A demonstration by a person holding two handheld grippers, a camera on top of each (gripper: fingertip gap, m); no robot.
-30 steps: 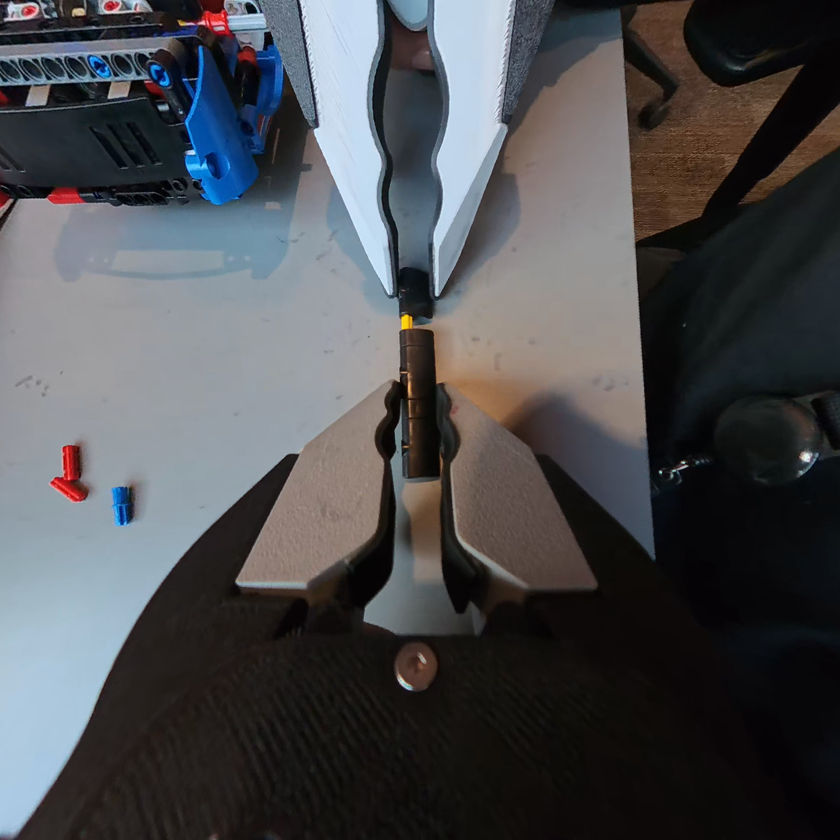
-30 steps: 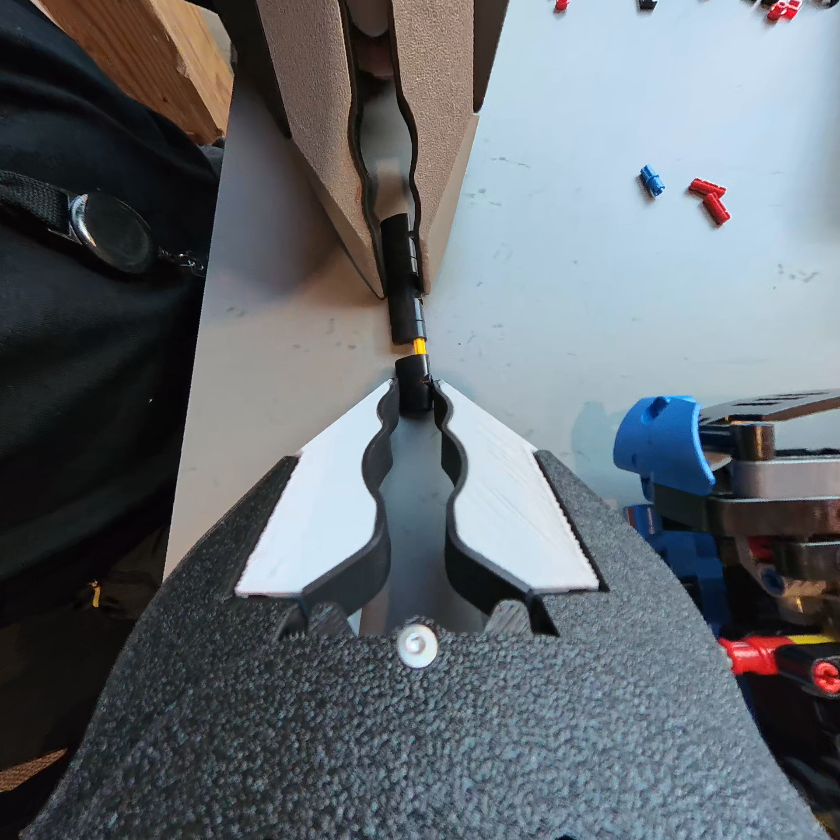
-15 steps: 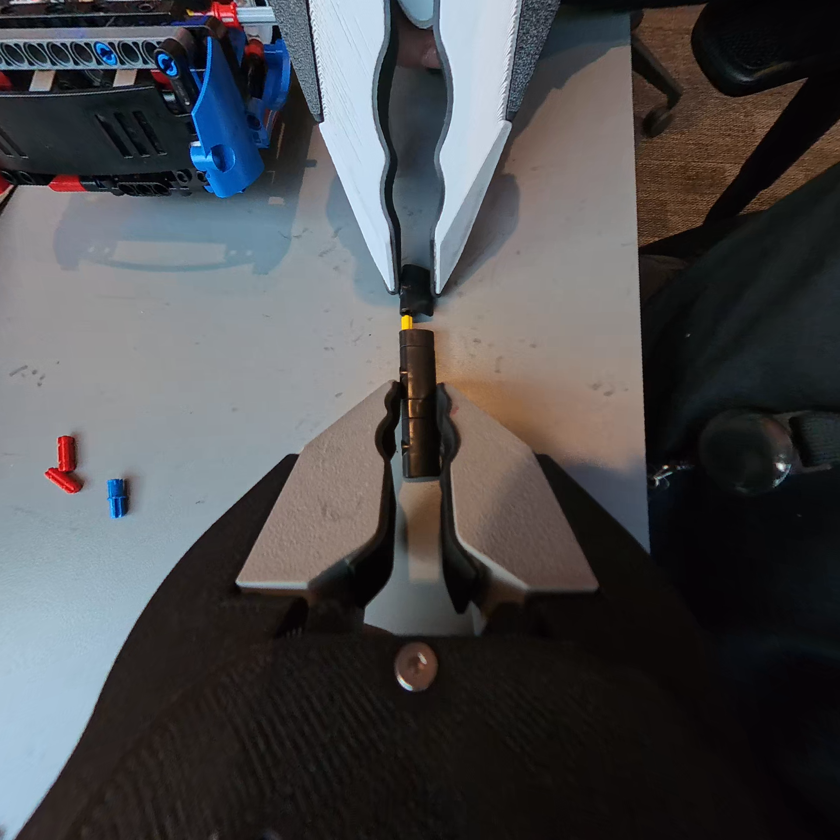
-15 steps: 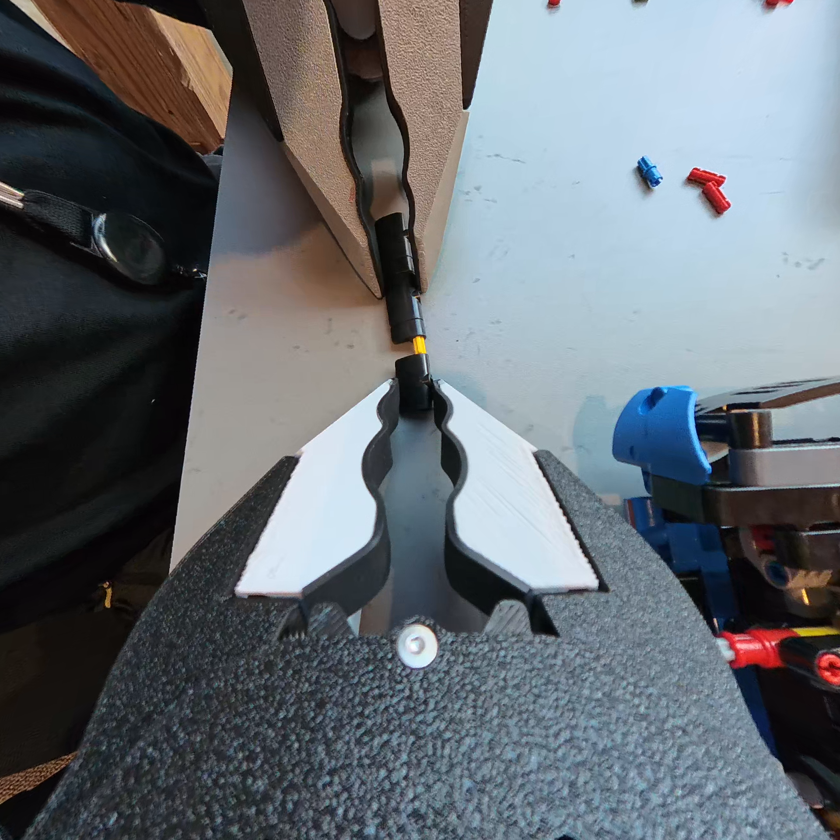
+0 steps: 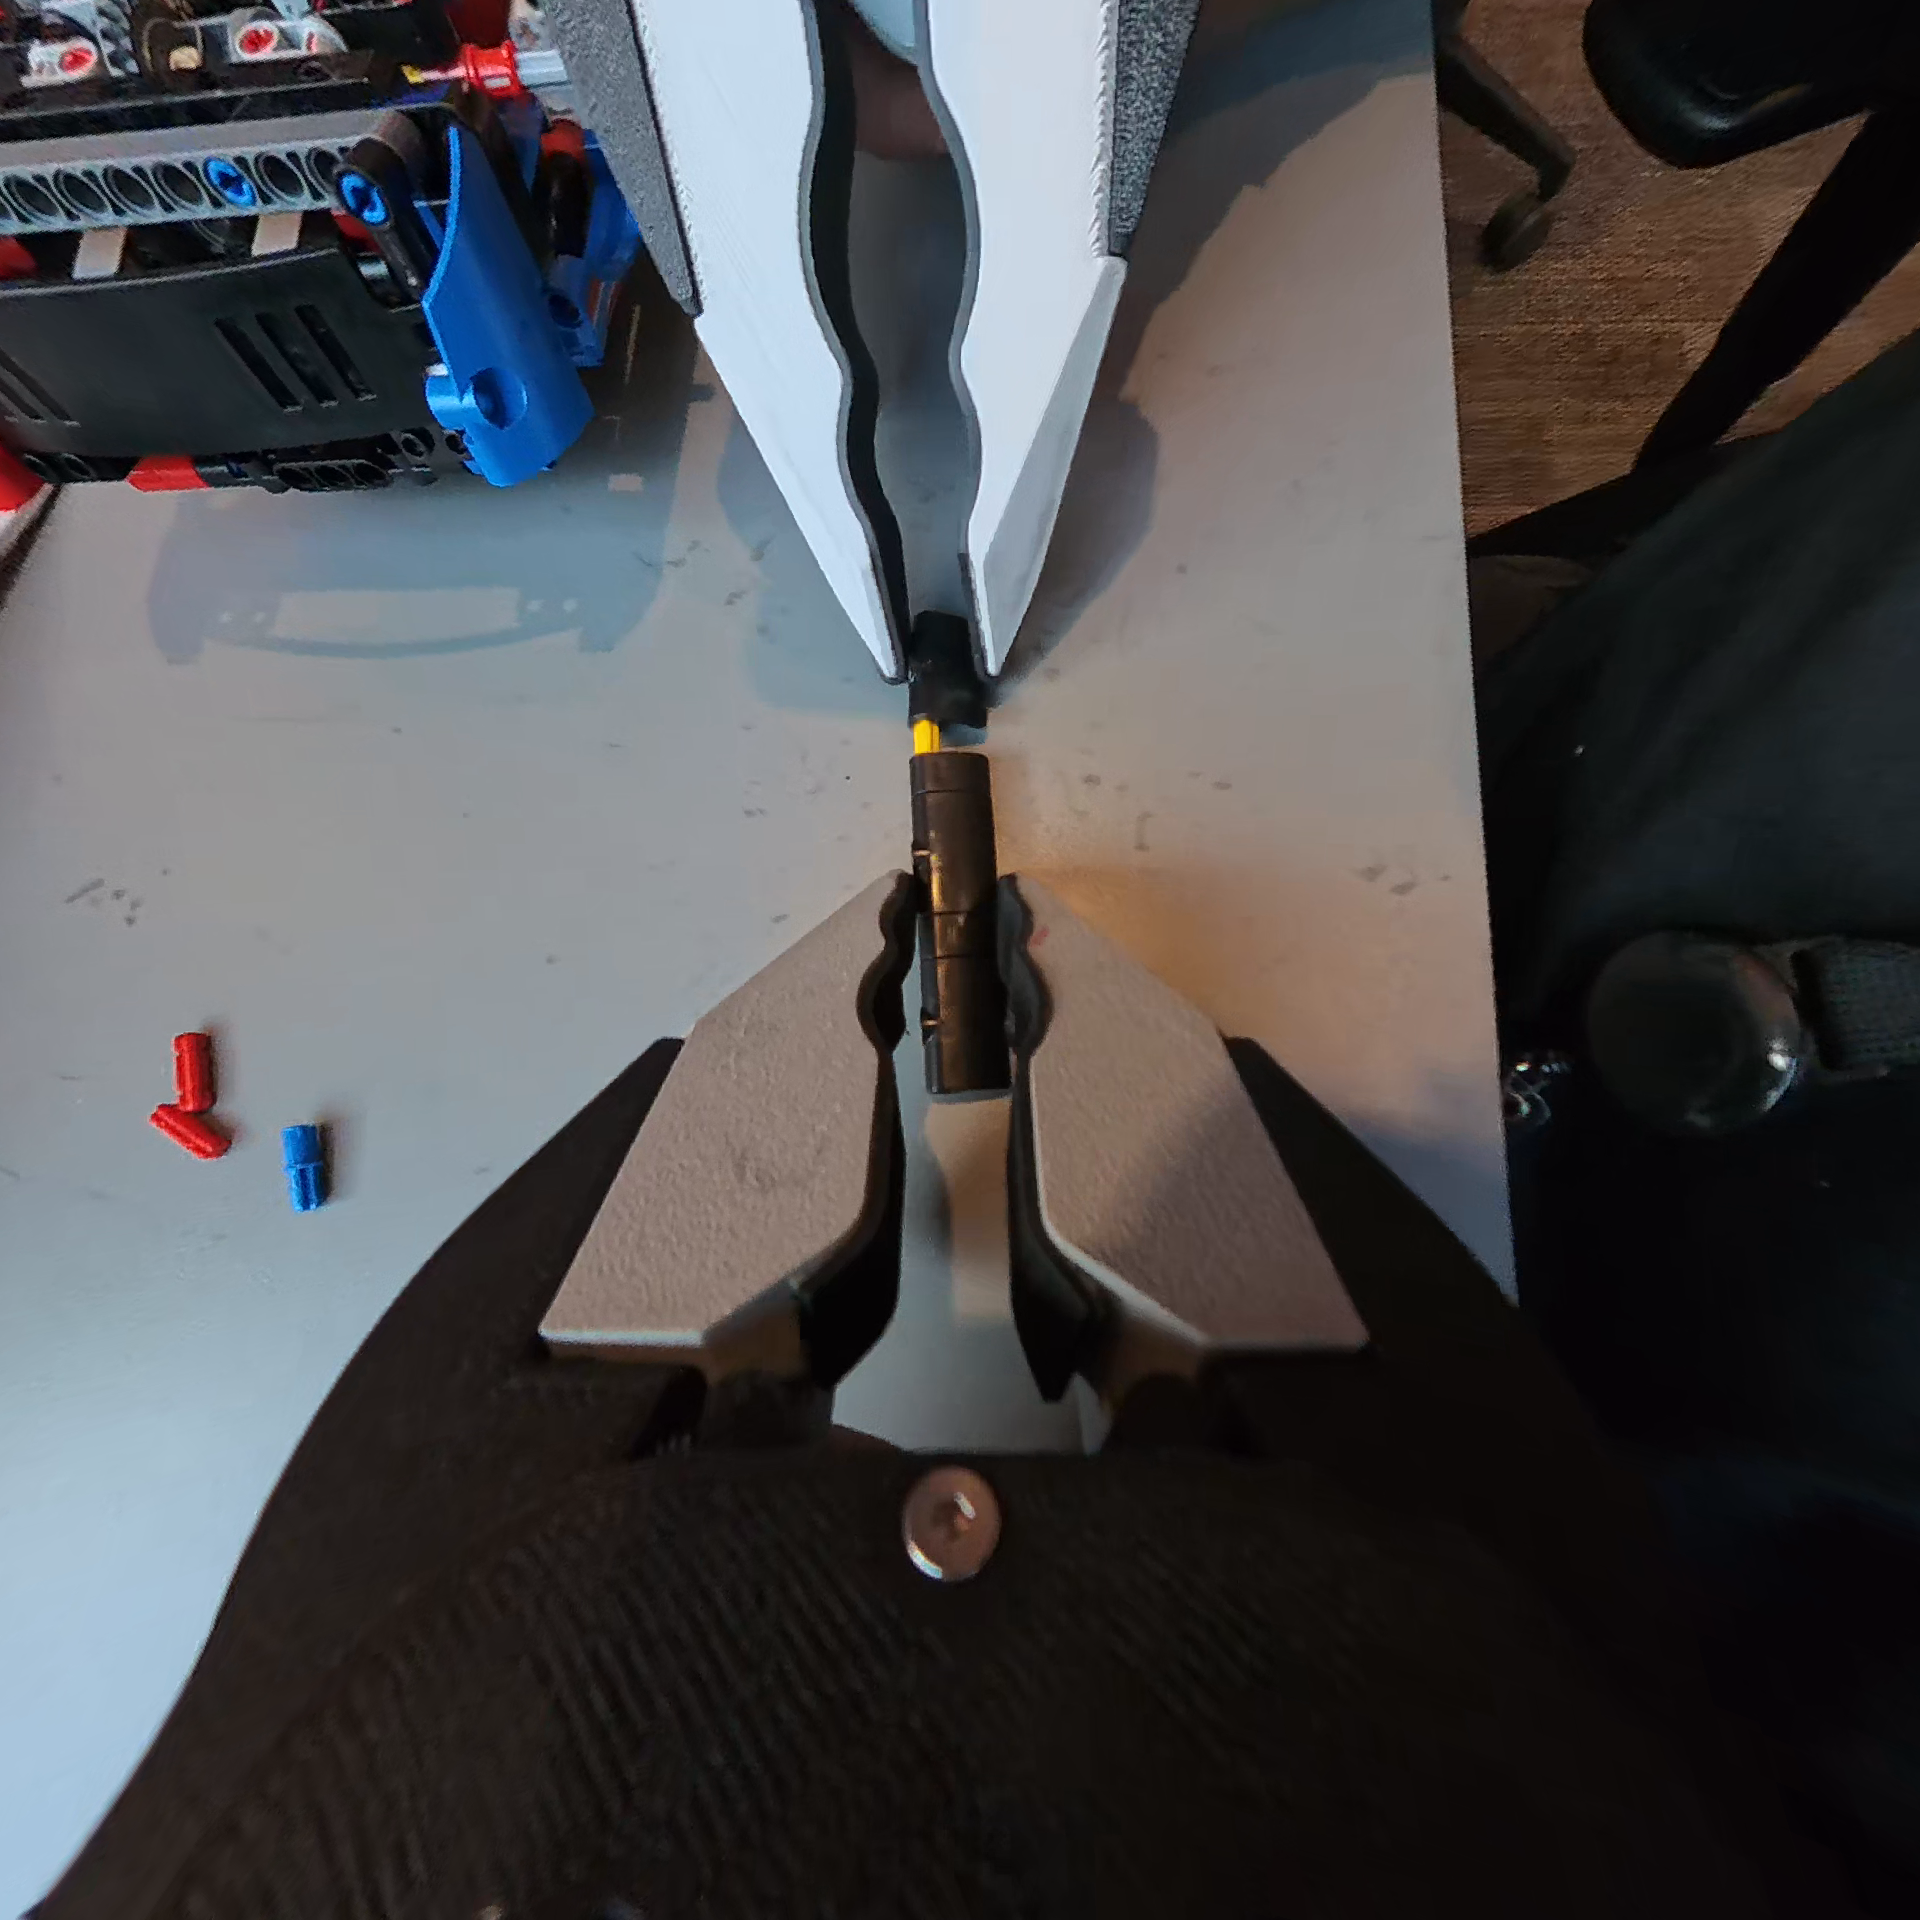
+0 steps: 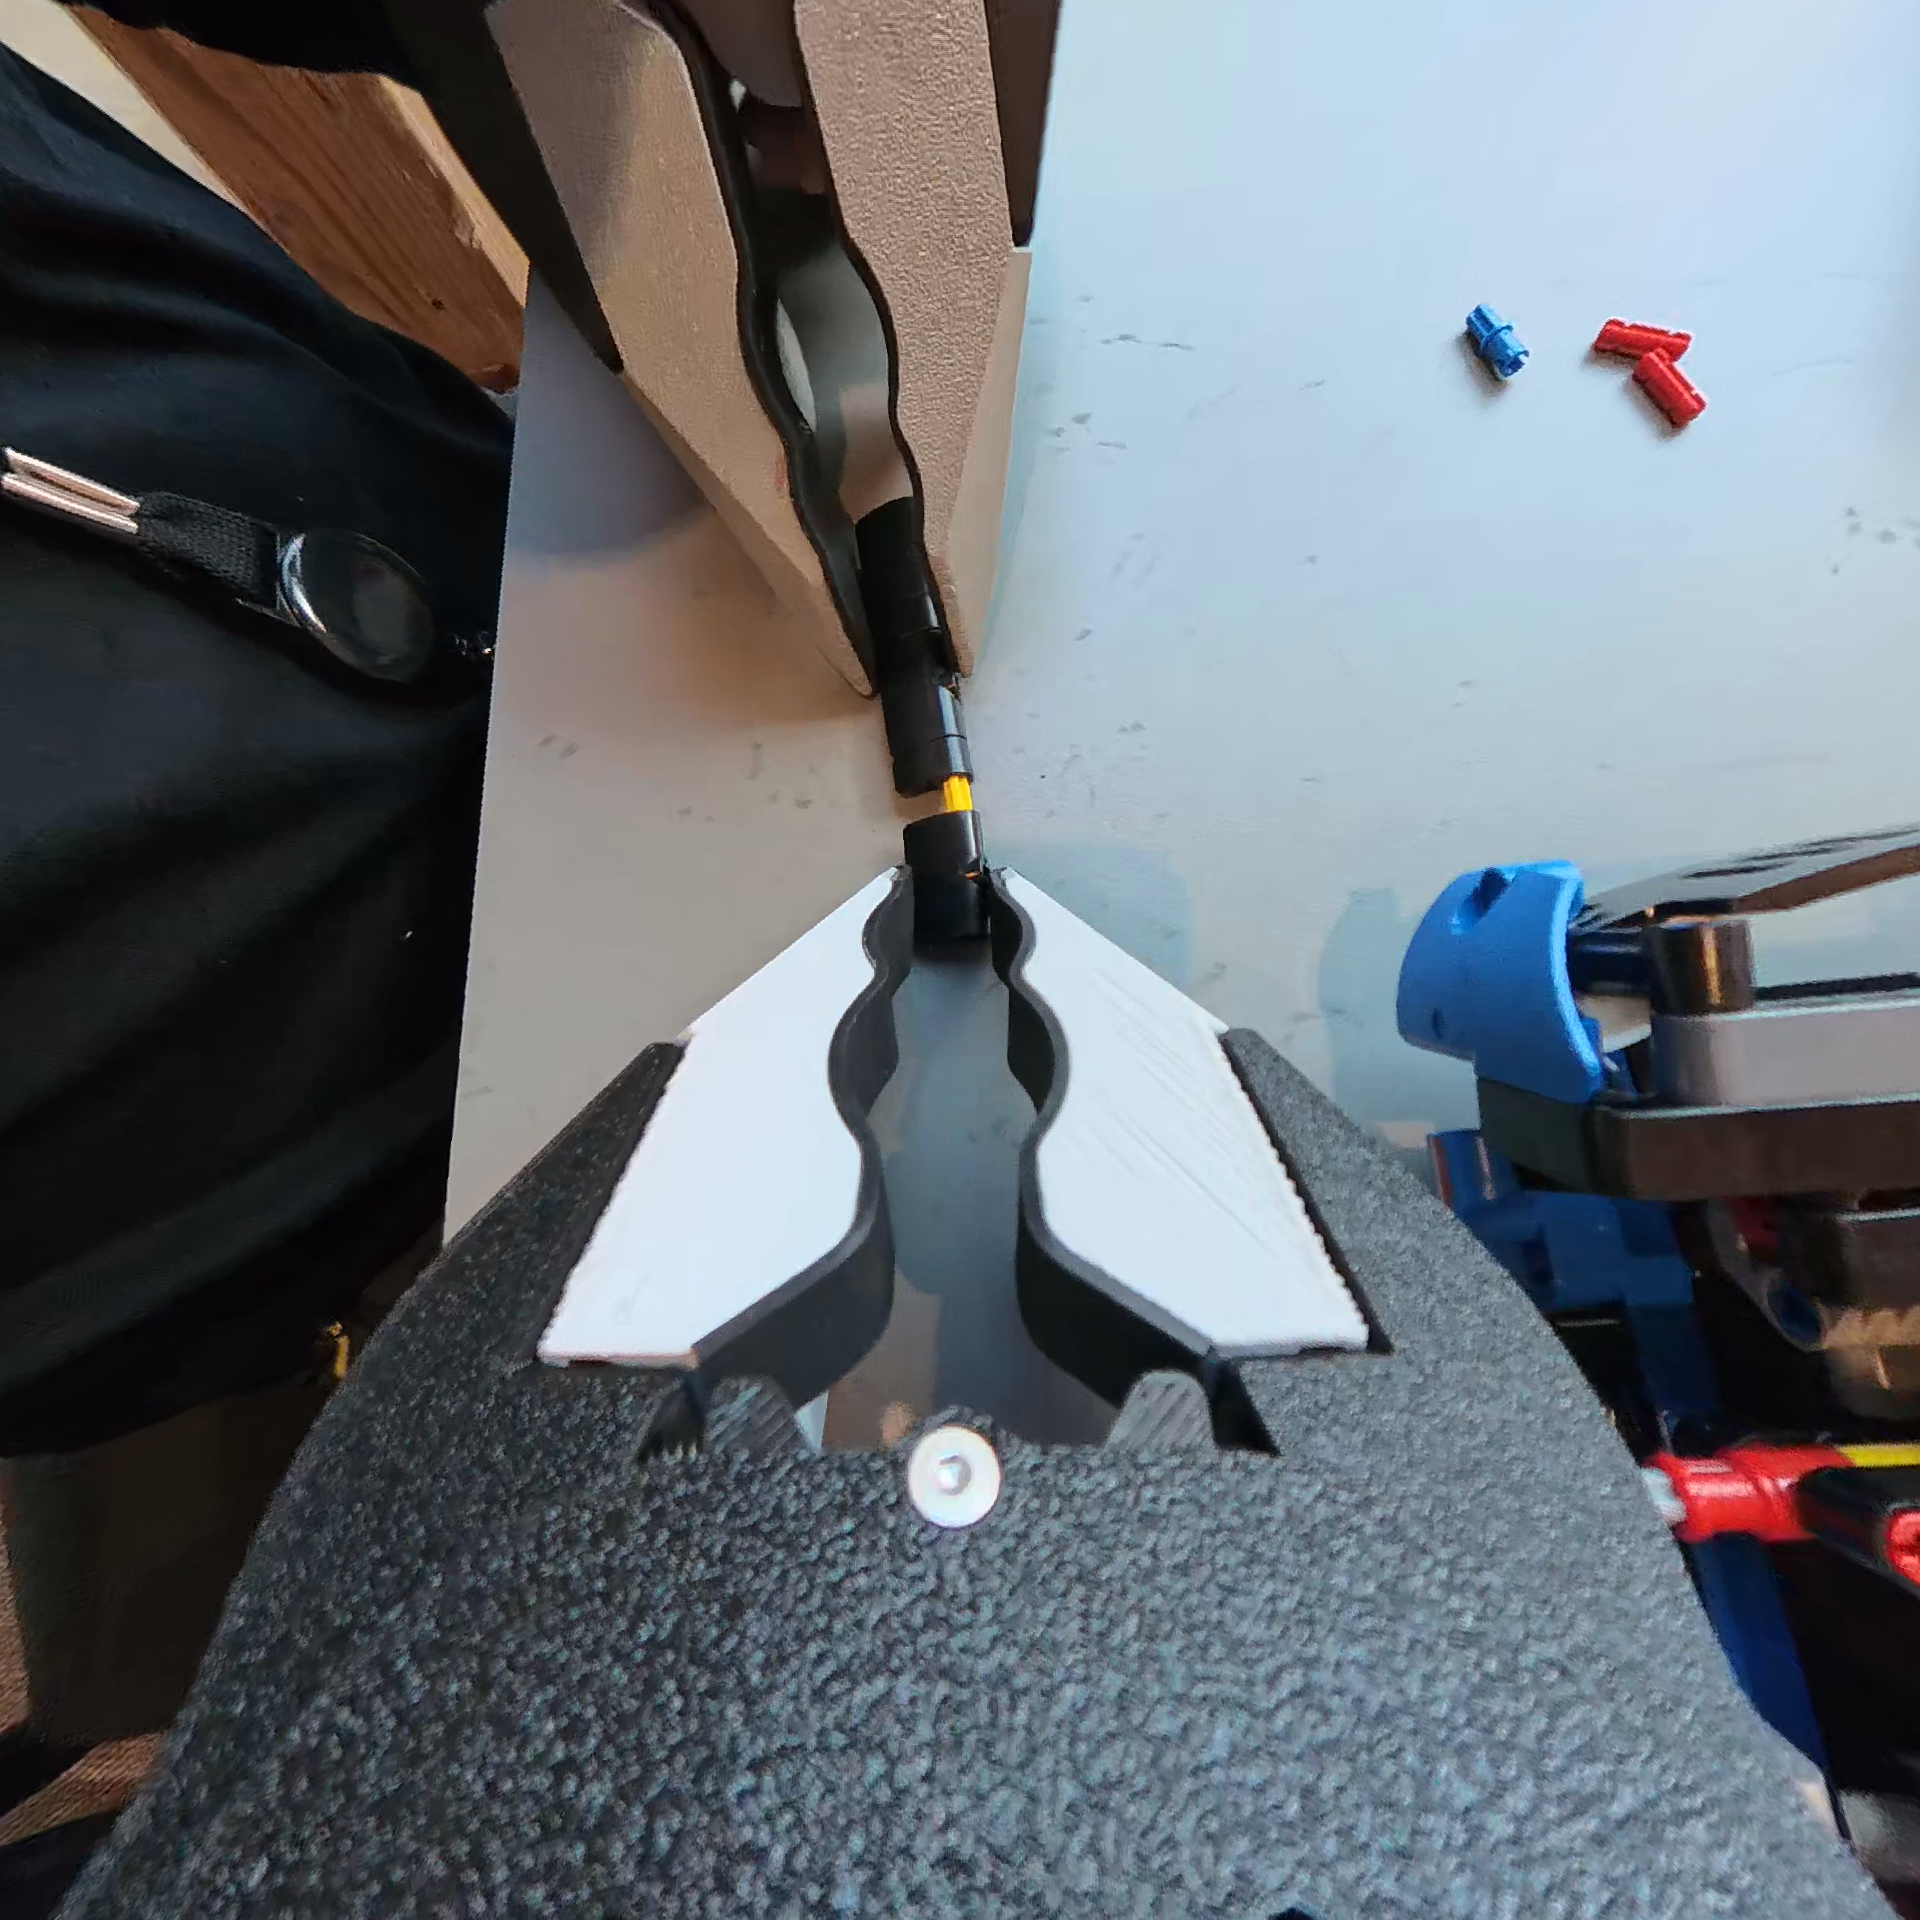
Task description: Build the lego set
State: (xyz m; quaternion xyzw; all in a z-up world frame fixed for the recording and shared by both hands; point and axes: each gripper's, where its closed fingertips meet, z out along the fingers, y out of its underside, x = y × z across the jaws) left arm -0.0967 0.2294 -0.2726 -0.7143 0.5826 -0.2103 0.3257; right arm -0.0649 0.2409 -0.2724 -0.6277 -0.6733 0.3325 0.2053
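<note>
On the grey tabletop [image 5: 468, 831], the left hand-held gripper [image 5: 956, 894] pointed forward, level, clamped on a black tube [image 5: 958, 935]. Facing it tip to tip, the right hand-held gripper [image 6: 943, 883] pinched a small black piece [image 6: 943, 862]. A yellow pin [image 5: 924, 736] bridged the narrow gap between the two pieces.
</note>
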